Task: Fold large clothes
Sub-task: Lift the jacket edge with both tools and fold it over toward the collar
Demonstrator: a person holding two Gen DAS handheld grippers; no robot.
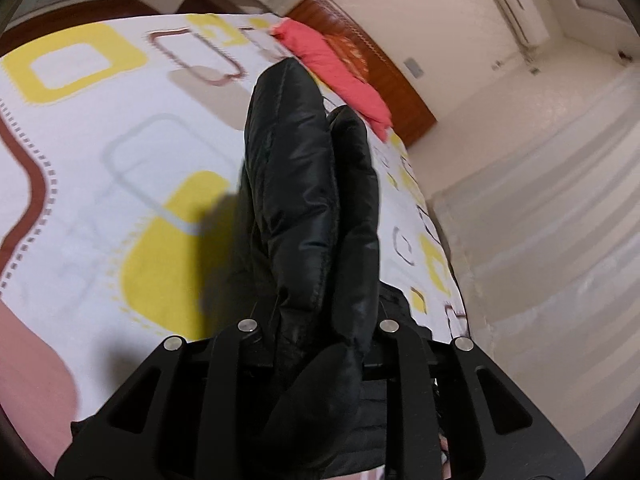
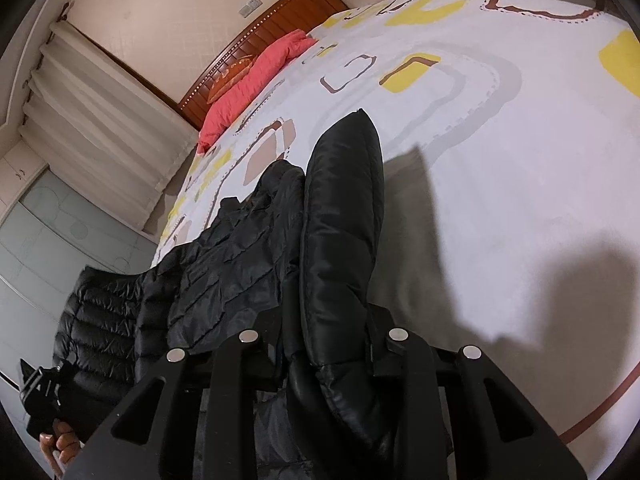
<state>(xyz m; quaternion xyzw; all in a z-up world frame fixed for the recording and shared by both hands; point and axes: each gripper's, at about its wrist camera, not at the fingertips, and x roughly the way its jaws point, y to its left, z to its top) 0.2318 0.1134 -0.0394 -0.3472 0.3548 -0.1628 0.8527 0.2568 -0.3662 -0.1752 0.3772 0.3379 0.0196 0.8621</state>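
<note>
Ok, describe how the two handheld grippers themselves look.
Both the left gripper and the right gripper are matte black, with angular linkage arms bearing triangular cut-outs and four round silver pivot pins each. No cables or markings show. The jaws themselves are hidden.

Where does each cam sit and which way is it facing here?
Left wrist: on the left gripper, looking along its fingers over the bedspread toward the headboard; its black linkage shows, jaws shut on the black puffer jacket.
Right wrist: on the right gripper, facing likewise; its linkage and the person's left hand show.
Shared: jacket, bedspread, red pillow, headboard, curtain.
</note>
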